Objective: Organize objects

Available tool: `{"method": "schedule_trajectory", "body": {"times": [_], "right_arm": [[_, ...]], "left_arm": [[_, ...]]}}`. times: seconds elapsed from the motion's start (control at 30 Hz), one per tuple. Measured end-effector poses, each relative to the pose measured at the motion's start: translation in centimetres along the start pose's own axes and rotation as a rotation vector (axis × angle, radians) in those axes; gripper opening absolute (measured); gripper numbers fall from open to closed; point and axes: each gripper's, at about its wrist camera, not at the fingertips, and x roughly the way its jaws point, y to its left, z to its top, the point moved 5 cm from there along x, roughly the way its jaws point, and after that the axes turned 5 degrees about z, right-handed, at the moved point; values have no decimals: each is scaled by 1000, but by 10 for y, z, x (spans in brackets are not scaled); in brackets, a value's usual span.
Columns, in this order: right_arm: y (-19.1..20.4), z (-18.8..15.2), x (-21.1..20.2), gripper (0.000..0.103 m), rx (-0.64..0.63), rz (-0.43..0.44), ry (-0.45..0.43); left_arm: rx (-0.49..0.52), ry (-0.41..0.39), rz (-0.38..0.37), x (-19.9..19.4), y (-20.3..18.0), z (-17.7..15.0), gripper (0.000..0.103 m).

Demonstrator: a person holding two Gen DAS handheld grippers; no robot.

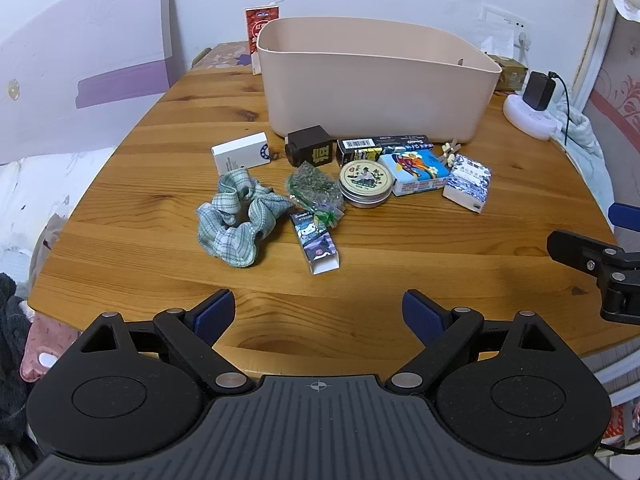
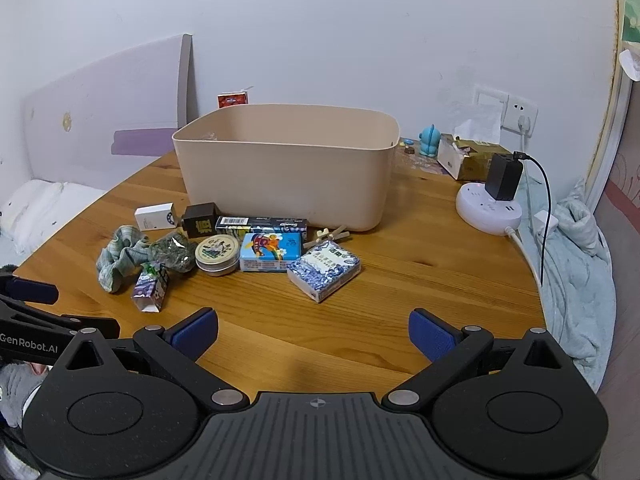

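A beige plastic bin [image 1: 376, 84] [image 2: 288, 168] stands at the back of the wooden table [image 1: 440, 248] [image 2: 420, 280]. In front of it lie a green checked scrunchie [image 1: 234, 216] [image 2: 120, 258], a white box [image 1: 240, 154], a black box [image 1: 310, 146], a round tin [image 1: 365, 182] [image 2: 218, 254], a blue soap box [image 1: 416, 170] [image 2: 271, 255], a blue-white tissue pack [image 1: 468, 182] [image 2: 324, 269] and a small purple carton [image 1: 318, 246] [image 2: 151, 288]. My left gripper [image 1: 318, 316] is open and empty near the front edge. My right gripper [image 2: 314, 332] is open and empty, short of the tissue pack.
A white round power strip [image 2: 488, 210] with a black charger [image 2: 504, 178] and cable sits at the right rear. A tissue box [image 2: 468, 158] and a blue figurine [image 2: 430, 140] stand by the wall. A red carton [image 1: 262, 34] is behind the bin. Bedding lies to the left.
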Motion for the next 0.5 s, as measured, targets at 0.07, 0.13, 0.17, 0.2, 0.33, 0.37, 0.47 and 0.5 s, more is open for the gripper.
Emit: {"method": "schedule_trajectory", "body": {"times": [0.07,0.13,0.17,0.2,0.33,0.37,0.47,0.5], "right_arm": [[-2,1,2,103,0,5,2],[-3,2,5,103,-7,10,3],[-4,3,6,103,-11,13,4],[-5,4,8,103,-13,14,4],[-10,7,18,103,-20,30,11],[-12,8,22,103,-25,35,15],[-16,9,37,103,-57,40,26],[-19,10,44,103,-70,44,34]], "left_arm": [[-7,3,-6,3,1,2,92],[-13,6,-10,6,0,4,92],[-16,7,-10,7,0,5,92],[-19,9,-11,9,0,5,92],[-31,30,-10,23,-3,8,92],[-31,35,-3,28,-4,8,92],[-35,60,-3,44,-8,9,92],[-46,66,-8,50,-10,11,92]]}}
